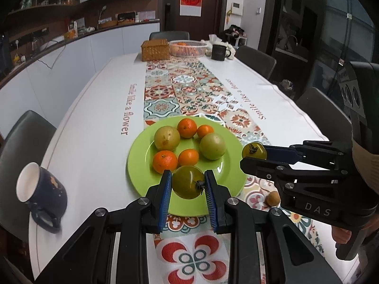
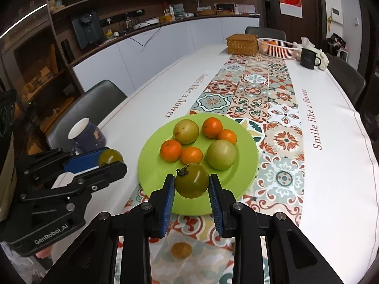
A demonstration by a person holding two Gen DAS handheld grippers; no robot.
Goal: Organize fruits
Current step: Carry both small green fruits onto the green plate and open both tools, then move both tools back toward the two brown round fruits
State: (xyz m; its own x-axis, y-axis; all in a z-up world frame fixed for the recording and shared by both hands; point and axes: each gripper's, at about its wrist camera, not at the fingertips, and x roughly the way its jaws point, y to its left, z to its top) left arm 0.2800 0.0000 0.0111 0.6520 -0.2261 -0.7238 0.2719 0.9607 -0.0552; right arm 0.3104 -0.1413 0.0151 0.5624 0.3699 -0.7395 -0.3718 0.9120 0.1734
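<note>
A green plate (image 1: 142, 161) (image 2: 246, 142) on the patterned runner holds several mandarins (image 1: 165, 161) (image 2: 170, 150) and two pale green fruits (image 1: 212, 146) (image 2: 221, 154). My left gripper (image 1: 188, 184) is shut on a dark green tomato (image 1: 188, 181) above the plate's near edge; it also shows in the right wrist view (image 2: 110, 157). My right gripper (image 2: 191, 184) is shut on another green tomato (image 2: 191, 180), seen from the left wrist view (image 1: 254, 150) at the plate's right rim. A small brown fruit (image 1: 273, 198) (image 2: 181, 249) lies on the runner.
A dark blue mug (image 1: 41, 189) (image 2: 86, 133) stands at the left of the plate. At the far end are a wicker box (image 1: 155, 50), a white basket with oranges (image 1: 188, 47) and a black mug (image 1: 219, 52). Chairs (image 2: 94, 104) line the table.
</note>
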